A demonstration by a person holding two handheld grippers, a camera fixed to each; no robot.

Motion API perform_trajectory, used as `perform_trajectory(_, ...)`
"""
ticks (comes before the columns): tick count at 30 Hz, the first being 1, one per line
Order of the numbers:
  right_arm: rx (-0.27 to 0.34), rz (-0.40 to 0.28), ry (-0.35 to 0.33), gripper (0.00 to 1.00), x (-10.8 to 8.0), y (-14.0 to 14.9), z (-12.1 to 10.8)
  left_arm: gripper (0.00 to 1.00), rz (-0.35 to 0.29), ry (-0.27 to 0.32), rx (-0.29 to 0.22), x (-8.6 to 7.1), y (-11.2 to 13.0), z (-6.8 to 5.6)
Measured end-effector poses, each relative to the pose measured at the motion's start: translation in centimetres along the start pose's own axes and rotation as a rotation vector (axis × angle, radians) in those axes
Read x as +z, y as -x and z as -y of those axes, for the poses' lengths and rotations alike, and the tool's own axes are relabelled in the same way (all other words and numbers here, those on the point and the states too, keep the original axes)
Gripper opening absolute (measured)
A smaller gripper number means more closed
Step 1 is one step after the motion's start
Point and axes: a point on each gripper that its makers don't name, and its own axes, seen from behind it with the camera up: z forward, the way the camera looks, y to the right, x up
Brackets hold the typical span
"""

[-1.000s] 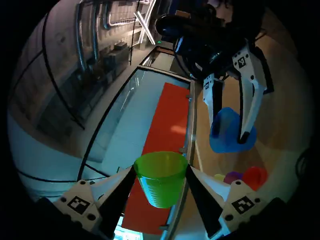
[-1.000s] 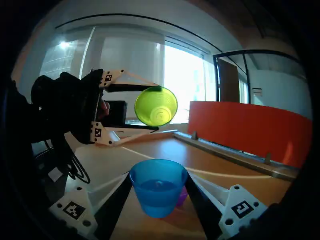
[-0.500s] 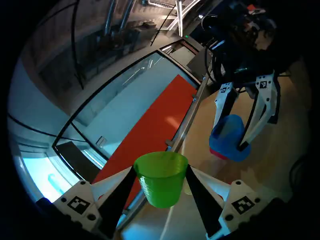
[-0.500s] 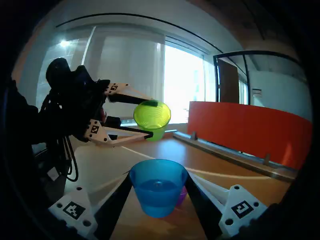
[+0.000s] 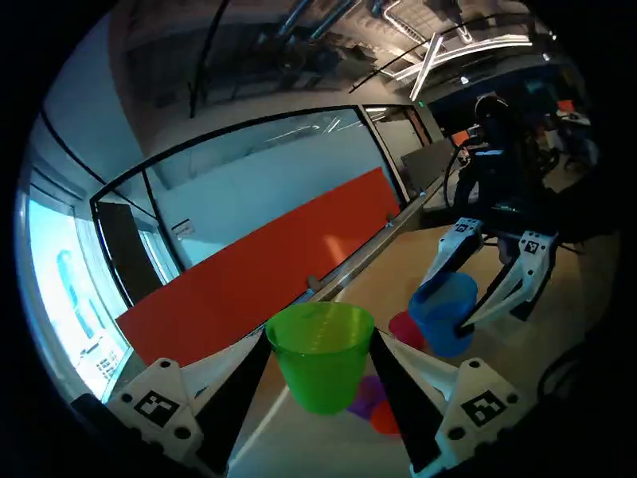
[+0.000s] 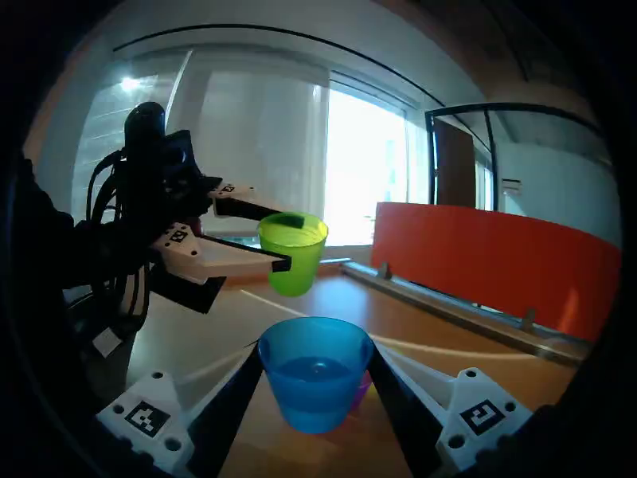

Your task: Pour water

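In the left gripper view my left gripper (image 5: 320, 362) is shut on a green plastic cup (image 5: 321, 365), which stands upright between the fingers. Farther off on the right, the right gripper (image 5: 470, 315) holds a blue cup (image 5: 440, 312) above the wooden table (image 5: 382, 275). In the right gripper view my right gripper (image 6: 315, 381) is shut on the blue cup (image 6: 315, 374), upright, with water inside. Beyond it the left gripper (image 6: 280, 243) holds the green cup (image 6: 291, 252) upright over the table (image 6: 414, 319), with a dark-sleeved hand behind it.
An orange partition (image 6: 509, 259) on a metal rail runs along the table's far edge, with glass walls and a bright window behind. Small red and purple cups (image 5: 374, 398) sit on the table below the held cups; a purple one (image 6: 362, 389) peeks out behind the blue cup.
The left gripper has turned the green cup from tipped on its side back to upright and lowered it a little. The right gripper and the blue cup have stayed still.
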Motion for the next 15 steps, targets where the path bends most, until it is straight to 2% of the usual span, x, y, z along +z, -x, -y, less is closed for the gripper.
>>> perform_trajectory(9,-0.008,0.007,0.000,0.91,-0.24,-0.03,-0.09,0.87,-0.029,0.024,-0.159,-0.59,-0.19,0.19)
perform_trajectory(15,-0.006,0.011,0.000,0.91,-0.28,0.10,-0.18,0.87,-0.044,0.050,-0.289,-0.85,-0.05,0.13)
